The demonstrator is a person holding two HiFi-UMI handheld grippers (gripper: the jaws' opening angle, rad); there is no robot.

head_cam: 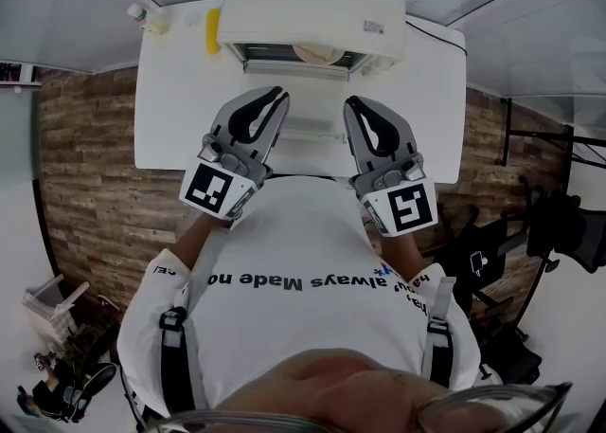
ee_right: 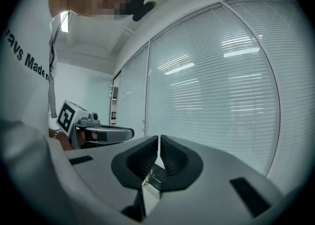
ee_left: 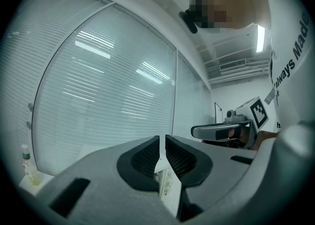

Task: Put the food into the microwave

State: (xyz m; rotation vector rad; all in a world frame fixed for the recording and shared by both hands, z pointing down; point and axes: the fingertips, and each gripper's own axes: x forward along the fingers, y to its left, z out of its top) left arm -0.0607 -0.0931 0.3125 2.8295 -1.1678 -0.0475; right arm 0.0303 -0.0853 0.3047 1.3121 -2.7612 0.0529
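Currently, left to right: small bottle at the far-left corner of the white table, yellow object just beside the microwave. Left gripper held near the chest, pads pressed together, nothing between them. Food sits on a plate inside the microwave, visible through its front. Right gripper likewise closed on nothing, well apart from the food.
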